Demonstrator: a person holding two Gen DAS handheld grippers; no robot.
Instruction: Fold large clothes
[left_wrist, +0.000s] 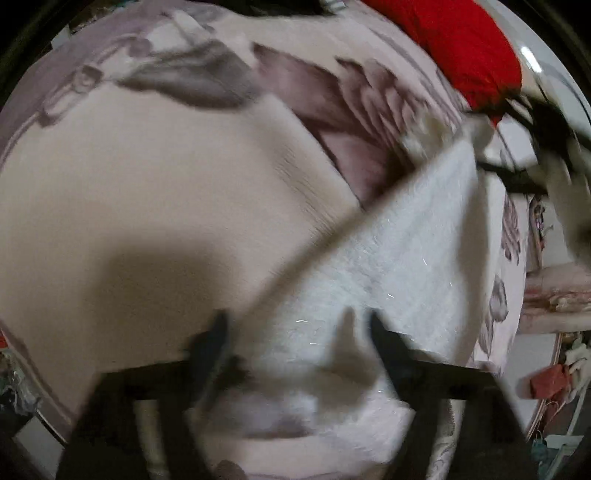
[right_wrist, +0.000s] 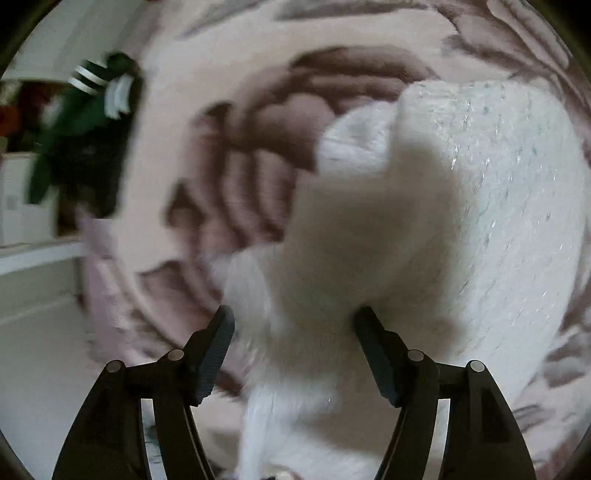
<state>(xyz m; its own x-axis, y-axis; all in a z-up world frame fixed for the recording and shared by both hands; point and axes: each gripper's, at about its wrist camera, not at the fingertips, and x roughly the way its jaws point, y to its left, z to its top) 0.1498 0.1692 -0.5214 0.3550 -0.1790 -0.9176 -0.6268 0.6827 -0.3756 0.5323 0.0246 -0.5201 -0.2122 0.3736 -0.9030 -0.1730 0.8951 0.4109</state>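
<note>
A white fuzzy sweater with glittery threads lies on a bed covered by a pink floral blanket. My left gripper points down over the sweater's diagonal edge, its jaws wide apart. The left finger is over the blanket and the right finger over the white knit, beside a small raised peak of cloth. In the right wrist view the sweater is a rounded, folded mass. My right gripper hangs open above the sweater's near part, and its pads press on nothing. Both views are blurred.
A red cushion or cloth lies at the far end of the bed. A dark green garment with white stripes sits at the bed's edge near white furniture. Floor clutter shows beyond the bed. A blurred black shape crosses the right side.
</note>
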